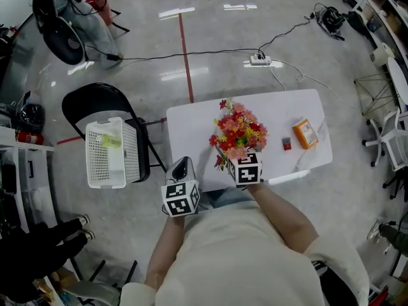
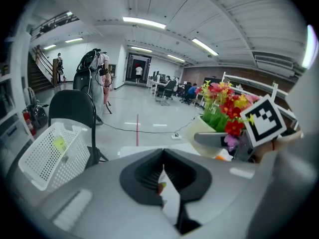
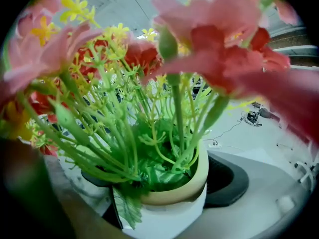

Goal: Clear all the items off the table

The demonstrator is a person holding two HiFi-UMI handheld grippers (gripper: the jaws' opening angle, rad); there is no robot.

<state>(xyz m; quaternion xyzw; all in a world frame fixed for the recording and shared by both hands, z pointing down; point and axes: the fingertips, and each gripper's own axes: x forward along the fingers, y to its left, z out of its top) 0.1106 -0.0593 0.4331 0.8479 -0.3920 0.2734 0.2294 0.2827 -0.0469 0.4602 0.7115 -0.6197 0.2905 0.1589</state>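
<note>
Two grippers work at the worktop: my right gripper has its fingers clamped on the flower pot at the worktop's near edge, while my left gripper, fingers pressed together, hovers off the worktop's near-left corner.

The jaws of my right gripper press a smooth, matt cream pot; its flowers look plastic. The table is smooth, the basket perforated plastic, the floor glossy.
</note>
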